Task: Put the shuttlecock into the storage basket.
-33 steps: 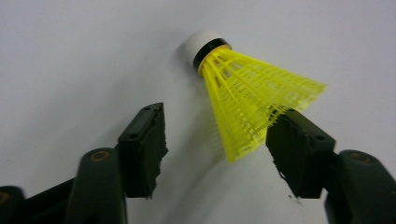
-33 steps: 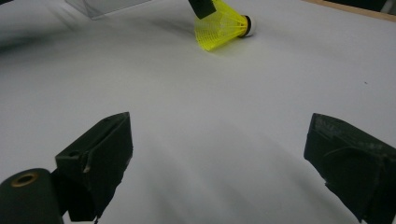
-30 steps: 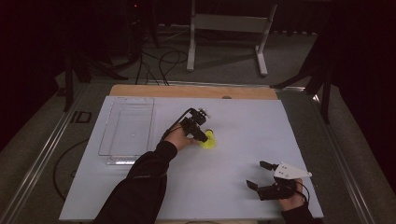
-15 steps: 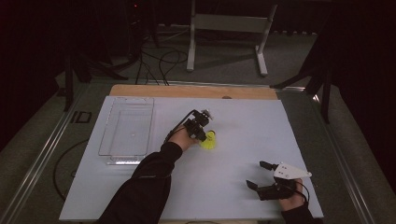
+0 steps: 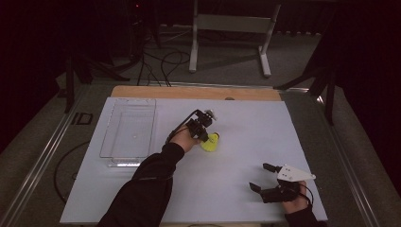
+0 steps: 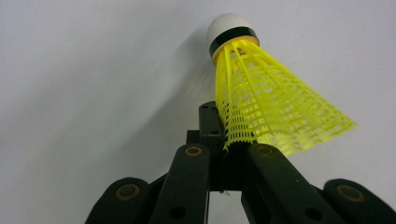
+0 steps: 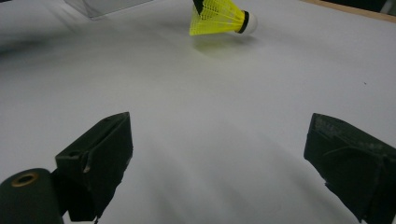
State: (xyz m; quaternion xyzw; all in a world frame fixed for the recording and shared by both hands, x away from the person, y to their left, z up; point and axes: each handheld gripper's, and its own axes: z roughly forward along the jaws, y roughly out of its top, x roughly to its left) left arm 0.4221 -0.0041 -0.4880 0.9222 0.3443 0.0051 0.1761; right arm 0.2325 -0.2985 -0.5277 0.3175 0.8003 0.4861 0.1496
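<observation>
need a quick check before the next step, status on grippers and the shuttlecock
Left gripper shut on yellow shuttlecock skirt edge. Right gripper open, idle near table edge. Clear tray left of shuttlecock, path unobstructed.

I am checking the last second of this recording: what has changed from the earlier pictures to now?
The left gripper has just closed its jaws on the skirt edge of the shuttlecock. The right gripper, open, and the tray stayed in place.

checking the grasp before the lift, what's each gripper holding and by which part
The left gripper is shut on the yellow shuttlecock, pinching the open rim of its skirt, cork end pointing away. The right gripper stands open and holds nothing.
</observation>
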